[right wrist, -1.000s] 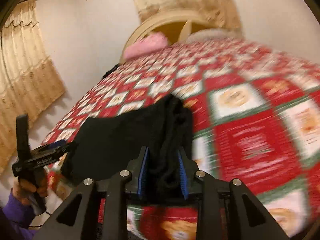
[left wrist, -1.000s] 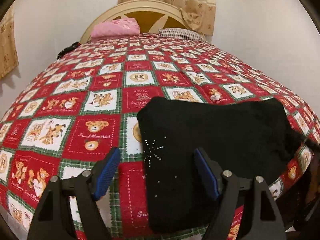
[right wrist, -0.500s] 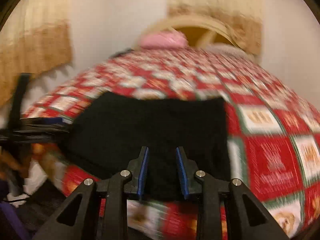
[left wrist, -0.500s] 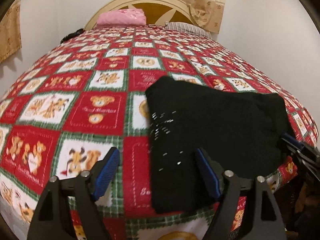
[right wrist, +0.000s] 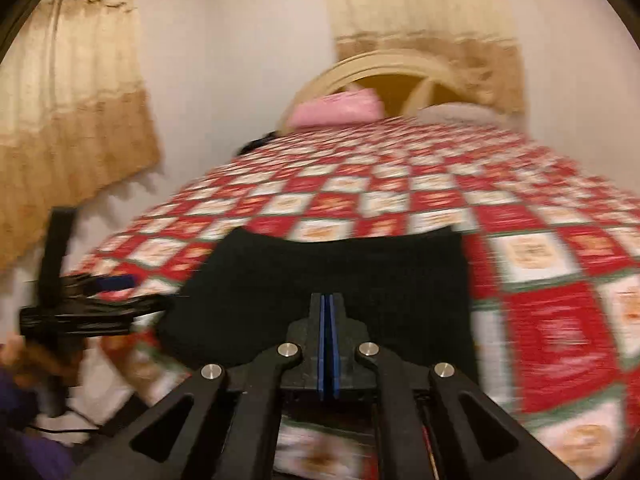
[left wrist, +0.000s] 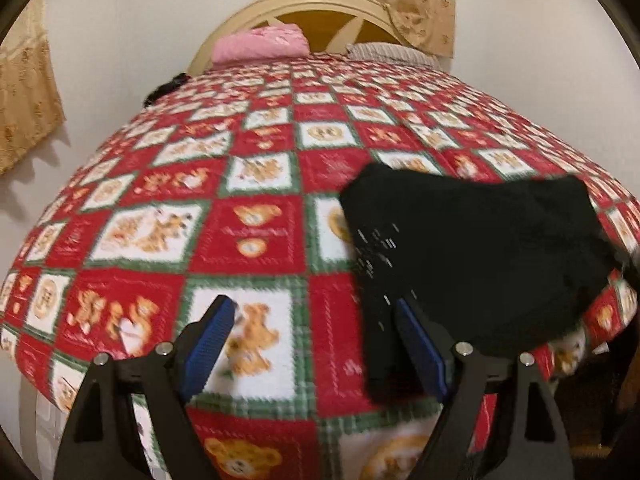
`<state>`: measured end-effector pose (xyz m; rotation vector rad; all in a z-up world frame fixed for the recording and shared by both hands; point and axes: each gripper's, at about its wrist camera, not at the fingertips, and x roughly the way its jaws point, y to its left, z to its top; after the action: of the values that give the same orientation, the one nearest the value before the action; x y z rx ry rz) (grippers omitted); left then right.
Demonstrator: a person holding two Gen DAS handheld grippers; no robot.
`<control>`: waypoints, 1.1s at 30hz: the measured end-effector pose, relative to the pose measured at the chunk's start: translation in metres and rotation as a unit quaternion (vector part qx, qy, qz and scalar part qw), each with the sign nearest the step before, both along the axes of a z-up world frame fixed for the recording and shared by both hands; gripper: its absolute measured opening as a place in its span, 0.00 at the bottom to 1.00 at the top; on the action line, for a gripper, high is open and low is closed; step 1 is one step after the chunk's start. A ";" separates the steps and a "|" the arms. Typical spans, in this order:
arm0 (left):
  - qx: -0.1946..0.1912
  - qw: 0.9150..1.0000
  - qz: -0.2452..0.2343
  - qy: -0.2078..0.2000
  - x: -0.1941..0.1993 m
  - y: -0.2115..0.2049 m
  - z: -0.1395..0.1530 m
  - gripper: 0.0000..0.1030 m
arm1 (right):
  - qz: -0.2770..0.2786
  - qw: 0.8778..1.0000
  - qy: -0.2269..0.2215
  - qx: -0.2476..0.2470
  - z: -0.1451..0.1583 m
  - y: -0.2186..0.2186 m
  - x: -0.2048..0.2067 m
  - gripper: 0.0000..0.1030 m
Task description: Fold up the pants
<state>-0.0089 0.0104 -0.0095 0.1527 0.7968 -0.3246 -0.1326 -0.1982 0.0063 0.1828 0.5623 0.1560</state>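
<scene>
Since half a second ago the right gripper (right wrist: 329, 312) has let the cloth out from between its blue pads, which now press together with nothing visible between them, and the left wrist view has swung so the black garment sits further to its right.

Going left to right in the left wrist view: a beige patterned curtain (left wrist: 24, 108) hangs on the far left wall, then the bed's red, white and green teddy-bear quilt (left wrist: 256, 184) fills the middle. The left gripper (left wrist: 316, 320) hovers over the quilt's near edge with its jaws spread wide and nothing between them. Its left blue pad sits over a white bear square; its right pad overlaps the near left edge of the folded black fabric pants (left wrist: 480, 256), though contact cannot be judged. The pants lie flat near the bed's foot corner, mostly to the right of this gripper, with small white flecks on their left part. A pink folded pillow (left wrist: 260, 42) and a cream arched headboard (left wrist: 320, 4) stand at the far end.

The right wrist view is blurred. At its left edge the left gripper (right wrist: 116, 284) appears beside the pants (right wrist: 340, 268), which spread just ahead of the closed right gripper.
</scene>
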 end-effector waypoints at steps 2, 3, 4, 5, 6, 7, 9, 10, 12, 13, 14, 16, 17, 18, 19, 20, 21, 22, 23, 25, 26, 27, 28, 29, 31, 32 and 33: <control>-0.005 1.000 0.011 0.001 0.009 -0.001 0.003 0.83 | 0.026 1.000 0.010 0.009 -0.009 0.020 0.013 0.03; -0.006 1.000 0.013 0.001 0.011 -0.002 0.004 0.83 | 0.034 0.999 0.014 0.008 -0.014 0.028 0.020 0.03; -0.005 1.000 0.013 0.002 0.014 -0.005 0.004 0.83 | 0.037 0.999 0.022 0.004 -0.020 0.037 0.026 0.03; 0.001 1.000 0.013 0.000 0.017 -0.009 0.004 0.83 | 0.041 0.999 0.032 0.004 -0.028 0.045 0.026 0.03; 0.005 1.000 0.012 -0.002 0.018 -0.011 0.003 0.83 | 0.046 0.998 0.042 0.005 -0.034 0.051 0.028 0.03; 0.011 1.000 0.011 -0.004 0.020 -0.015 0.003 0.83 | 0.050 0.997 0.054 0.004 -0.042 0.056 0.028 0.03; 0.020 1.000 0.008 -0.005 0.022 -0.021 0.000 0.83 | 0.046 0.998 0.044 -0.003 -0.048 0.058 0.018 0.03; 0.024 1.000 0.008 -0.005 0.023 -0.023 -0.001 0.83 | 0.049 0.998 0.045 -0.003 -0.049 0.058 0.014 0.03; 0.028 1.000 0.007 -0.002 0.024 -0.027 -0.003 0.83 | 0.054 0.997 0.053 0.009 -0.049 0.053 0.009 0.03; 0.028 1.000 0.007 0.000 0.024 -0.028 -0.003 0.83 | 0.058 0.996 0.060 0.019 -0.049 0.050 0.008 0.03; 0.027 1.000 0.008 0.002 0.024 -0.029 -0.004 0.83 | 0.063 0.996 0.066 0.023 -0.048 0.047 0.007 0.03; 0.027 1.000 0.008 0.002 0.024 -0.030 -0.003 0.83 | 0.071 0.995 0.070 0.020 -0.041 0.043 0.002 0.03; 0.028 1.000 0.008 0.002 0.024 -0.030 -0.003 0.83 | 0.069 0.996 0.058 0.013 -0.034 0.040 -0.003 0.03; 0.029 1.000 0.008 0.002 0.025 -0.030 -0.002 0.83 | 0.062 0.997 0.039 0.008 -0.025 0.036 -0.008 0.03; 0.028 1.000 0.007 0.002 0.025 -0.031 -0.002 0.84 | 0.054 0.998 0.026 0.005 -0.019 0.032 -0.010 0.03; 0.027 1.000 0.008 0.001 0.026 -0.031 -0.002 0.84 | 0.042 0.999 0.010 0.005 -0.011 0.024 -0.013 0.03; 0.026 1.000 0.009 0.002 0.027 -0.031 -0.001 0.85 | 0.032 0.999 0.001 0.009 -0.006 0.017 -0.015 0.03; 0.025 1.000 0.009 0.003 0.027 -0.032 -0.001 0.85 | 0.019 1.000 -0.008 0.015 -0.002 0.008 -0.016 0.03; 0.023 1.000 0.009 0.004 0.027 -0.032 -0.001 0.85 | 0.004 1.000 -0.010 0.021 0.001 -0.001 -0.016 0.03; 0.024 1.000 0.007 0.005 0.027 -0.034 -0.002 0.85 | -0.021 0.999 -0.006 0.030 0.002 -0.016 -0.017 0.03; 0.026 1.000 0.005 0.005 0.027 -0.035 -0.002 0.85 | -0.031 0.999 -0.005 0.035 0.001 -0.022 -0.019 0.03; 0.028 1.000 0.003 0.004 0.026 -0.037 -0.003 0.85 | -0.039 0.998 -0.005 0.039 0.000 -0.026 -0.020 0.03; 0.030 1.000 0.002 0.003 0.026 -0.037 -0.003 0.85 | -0.051 0.998 -0.004 0.045 -0.001 -0.032 -0.022 0.03; 0.031 1.000 0.002 0.003 0.026 -0.038 -0.003 0.85 | -0.062 0.997 -0.002 0.050 -0.001 -0.037 -0.024 0.03; 0.027 1.000 0.003 0.005 0.026 -0.038 -0.004 0.85 | -0.078 0.995 -0.002 0.058 -0.002 -0.044 -0.027 0.03; 0.025 1.000 0.004 0.007 0.026 -0.038 -0.004 0.85 | -0.084 0.995 -0.001 0.060 -0.002 -0.046 -0.027 0.03; 0.023 1.000 0.005 0.008 0.027 -0.039 -0.005 0.85 | -0.087 0.994 -0.001 0.061 -0.002 -0.050 -0.028 0.03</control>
<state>0.0179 -0.0283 -0.0147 0.1901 0.8219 -0.2986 -0.1601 -0.2479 0.0044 0.3484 0.5336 0.0208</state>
